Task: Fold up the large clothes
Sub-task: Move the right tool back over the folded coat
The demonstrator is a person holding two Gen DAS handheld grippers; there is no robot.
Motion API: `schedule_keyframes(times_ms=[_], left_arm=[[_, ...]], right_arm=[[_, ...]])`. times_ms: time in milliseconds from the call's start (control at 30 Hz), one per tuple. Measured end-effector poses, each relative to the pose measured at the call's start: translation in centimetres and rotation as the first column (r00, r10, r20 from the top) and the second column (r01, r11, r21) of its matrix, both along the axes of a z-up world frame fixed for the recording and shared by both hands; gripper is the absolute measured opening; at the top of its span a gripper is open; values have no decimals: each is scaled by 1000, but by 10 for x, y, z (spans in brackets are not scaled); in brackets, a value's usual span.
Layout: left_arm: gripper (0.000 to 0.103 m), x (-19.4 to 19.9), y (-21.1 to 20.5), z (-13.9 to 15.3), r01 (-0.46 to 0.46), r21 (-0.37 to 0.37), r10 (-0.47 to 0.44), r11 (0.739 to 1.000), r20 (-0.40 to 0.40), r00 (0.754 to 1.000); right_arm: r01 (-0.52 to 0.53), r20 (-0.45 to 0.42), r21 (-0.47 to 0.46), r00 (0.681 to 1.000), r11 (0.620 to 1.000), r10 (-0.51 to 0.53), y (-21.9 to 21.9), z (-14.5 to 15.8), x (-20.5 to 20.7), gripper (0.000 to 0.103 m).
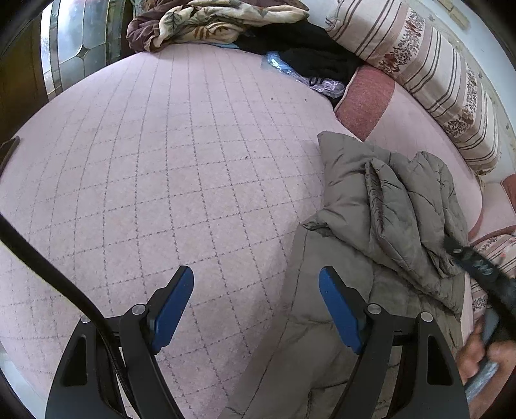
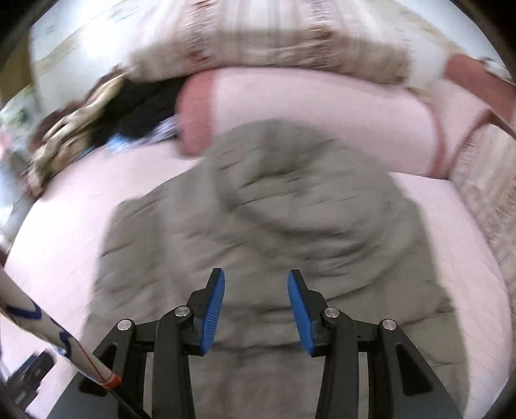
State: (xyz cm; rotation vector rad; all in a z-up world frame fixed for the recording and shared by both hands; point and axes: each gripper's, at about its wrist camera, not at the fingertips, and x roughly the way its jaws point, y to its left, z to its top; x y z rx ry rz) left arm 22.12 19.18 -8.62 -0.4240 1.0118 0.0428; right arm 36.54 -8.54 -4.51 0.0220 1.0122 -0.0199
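Grey-brown quilted jacket (image 1: pixel 380 206), rumpled and partly folded on pink bedspread (image 1: pixel 180 167).

- A bed covered with a pale pink quilted spread (image 1: pixel 167 167), stitched in a diamond grid, carries everything.
- A grey-brown padded jacket (image 1: pixel 380 206) lies crumpled on its right part, one section folded over itself.
- At the far edge lie a brown and cream leaf-patterned blanket (image 1: pixel 206 22), a heap of black cloth (image 1: pixel 309 48) and a clear plastic bag (image 1: pixel 322 82).
- A pink pillow with a darker red end (image 1: pixel 367 100) lies beside a long striped floral bolster (image 1: pixel 429 74).
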Motion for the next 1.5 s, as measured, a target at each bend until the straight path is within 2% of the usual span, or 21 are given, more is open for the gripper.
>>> schedule_keyframes(times_ms=[100, 133, 200, 300, 400, 500, 567, 667, 733, 767, 800, 867, 900, 967, 1033, 1133, 1233, 1367, 1500], left_arm=[[79, -1, 1, -1, 0, 0, 0, 1000, -5, 1000], [79, -1, 1, -1, 0, 4, 0, 1000, -3, 1000], [79, -1, 0, -1, 1, 14, -1, 1000, -4, 1000], [79, 1, 1, -2, 2, 7, -2, 1000, -14, 1000], [79, 2, 1, -3, -2, 7, 2, 1000, -20, 1000], [79, 4, 1, -4, -7, 34, 8, 999, -26, 1000], [79, 5, 0, -6, -3, 25, 4, 1000, -35, 999], [79, 4, -1, -7, 3, 37, -1, 999, -37, 999], [79, 4, -2, -6, 6, 47, -4, 999, -31, 999], [79, 4, -2, -5, 6, 51, -5, 999, -29, 1000], [79, 5, -4, -4, 6, 55, -5, 998, -27, 1000], [79, 6, -4, -3, 7, 57, -6, 998, -26, 1000], [79, 6, -3, -2, 8, 55, -7, 998, -26, 1000], [79, 5, -3, -1, 9, 62, -8, 998, -22, 1000], [79, 3, -4, 2, 5, 69, -4, 998, -14, 1000], [79, -1, -2, 2, -1, 79, 2, 997, -13, 1000], [79, -7, -1, 2, 8, 84, -7, 996, -7, 1000], [79, -23, -5, 3, 28, 104, -29, 994, 8, 1000], [79, -48, -11, 0, 55, 123, -59, 991, 32, 998]], right_arm=[[-34, -95, -1, 995, 999, 33, 31, -36, 14, 45], [-16, -128, -9, 992, 1000, 15, 39, -52, 21, 45], [7, -110, -59, 994, 998, -13, 46, -60, 28, 45], [-15, -102, -99, 995, 995, 5, 50, -45, 30, 44], [-46, -7, -13, 999, 999, 46, 44, -8, 10, 44], [-15, 84, 0, 996, 1000, 15, 25, 20, -2, 44], [35, 121, -40, 992, 999, -30, 9, 27, 2, 44], [118, 69, -95, 991, 989, -112, -16, 4, 19, 44], [146, -13, -90, 989, 985, -147, -28, -23, 26, 44], [154, -88, -64, 983, 986, -159, -37, -43, 30, 44], [154, -93, -58, 983, 986, -159, -40, -47, 27, 44], [133, -64, -60, 989, 989, -137, -43, -34, 19, 46], [123, -61, -53, 990, 991, -126, -43, -29, 15, 50], [85, -41, -17, 995, 996, -86, -54, -6, -7, 57], [81, -17, -25, 997, 996, -82, -68, 10, -31, 68], [108, -12, -18, 994, 994, -108, -105, 27, -72, 73], [191, -32, -15, 981, 981, -191, -158, 37, -119, 75], [342, -74, -13, 937, 940, -342, -244, 44, -195, 76], [446, -136, 77, 891, 892, -434, -312, 39, -257, 80]])
